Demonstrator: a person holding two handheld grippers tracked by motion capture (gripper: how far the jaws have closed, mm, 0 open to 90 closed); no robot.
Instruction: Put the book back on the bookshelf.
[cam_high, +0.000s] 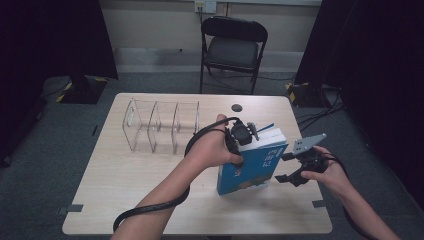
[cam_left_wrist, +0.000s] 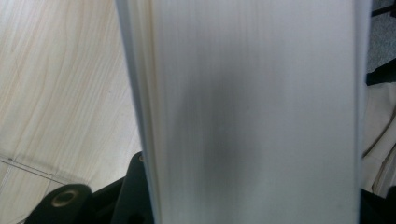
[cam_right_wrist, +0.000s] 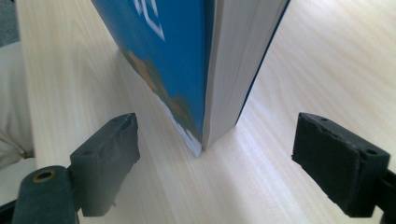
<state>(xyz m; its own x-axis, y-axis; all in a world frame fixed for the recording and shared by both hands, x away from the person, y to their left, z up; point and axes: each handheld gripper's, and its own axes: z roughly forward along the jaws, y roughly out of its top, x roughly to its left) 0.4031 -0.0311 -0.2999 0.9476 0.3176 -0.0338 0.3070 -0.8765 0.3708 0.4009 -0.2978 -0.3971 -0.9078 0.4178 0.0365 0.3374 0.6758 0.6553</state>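
A blue-covered book (cam_high: 252, 167) stands on edge, tilted, on the right half of a pale wooden table (cam_high: 125, 185). The left gripper (cam_high: 240, 136) sits on the book's upper edge near its top left corner, the person's left hand (cam_high: 212, 147) wrapped round the tool. In the left gripper view the white page block (cam_left_wrist: 252, 112) runs up between the two black jaws, whose bases appear at either side of it at the bottom edge; the jaws stand clamped on the book.

The right gripper (cam_high: 290, 167) lies just to the right of the book, level with its lower half, held in the right hand (cam_high: 327, 172). In the right gripper view its jaws stand wide apart, and the book's lower corner (cam_right_wrist: 201, 147) rests on the table between them but farther off, touching neither pad; the blue cover (cam_right_wrist: 163, 56) faces left and the page edges (cam_right_wrist: 238, 60) face right.

A clear acrylic rack (cam_high: 160, 125) with three compartments stands on the table well to the left of the book, and a small dark disc (cam_high: 236, 107) lies near the far edge. A black folding chair (cam_high: 232, 47) stands beyond the table.
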